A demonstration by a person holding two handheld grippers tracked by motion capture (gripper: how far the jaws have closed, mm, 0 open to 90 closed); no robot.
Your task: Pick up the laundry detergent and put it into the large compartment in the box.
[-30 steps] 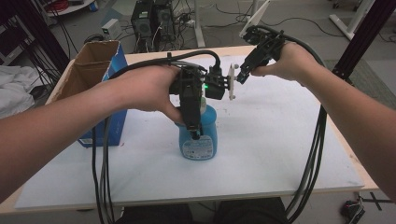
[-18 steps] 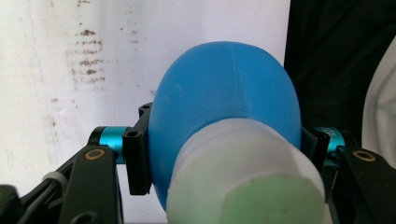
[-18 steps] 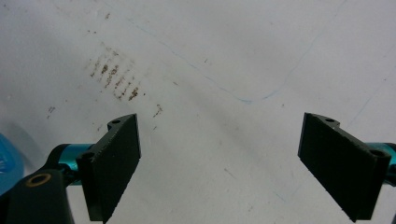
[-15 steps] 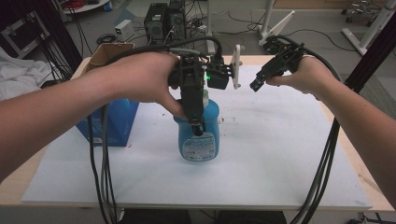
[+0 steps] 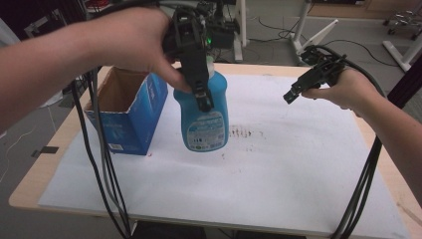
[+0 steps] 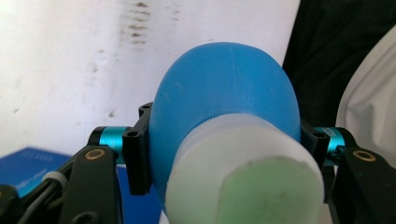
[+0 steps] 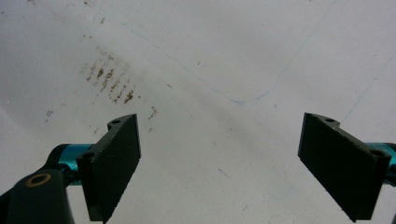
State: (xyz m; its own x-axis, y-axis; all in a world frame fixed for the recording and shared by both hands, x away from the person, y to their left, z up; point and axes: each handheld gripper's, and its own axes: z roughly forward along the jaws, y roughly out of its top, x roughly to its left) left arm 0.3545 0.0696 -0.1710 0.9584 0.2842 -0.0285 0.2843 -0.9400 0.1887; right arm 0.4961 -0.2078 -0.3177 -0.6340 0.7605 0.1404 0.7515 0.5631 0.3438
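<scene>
A blue plastic bottle [image 5: 204, 119] with a white cap hangs in the air above the white sheet, its label facing me. My left gripper [image 5: 203, 99] comes down from above and is shut on its upper body. In the left gripper view the bottle [image 6: 224, 93] sits between the two black pads [image 6: 137, 154], and its pale-green-topped cap [image 6: 247, 182] points at the camera. My right gripper [image 5: 293, 94] hovers over the right part of the table. Its jaws stand wide open with nothing between them, and the right gripper [image 7: 229, 163] looks down on the bare sheet.
An open blue cardboard box [image 5: 129, 109] stands at the table's left, close beside the bottle. A white sheet [image 5: 278, 179] covers the table, with brown smudges [image 5: 244, 132] near its middle. Black cables [image 5: 104, 164] hang from both hands. Stands and equipment crowd the floor behind.
My left gripper has lifted the blue bottle off the sheet, up and a little toward the box. The right gripper has stayed open in much the same place.
</scene>
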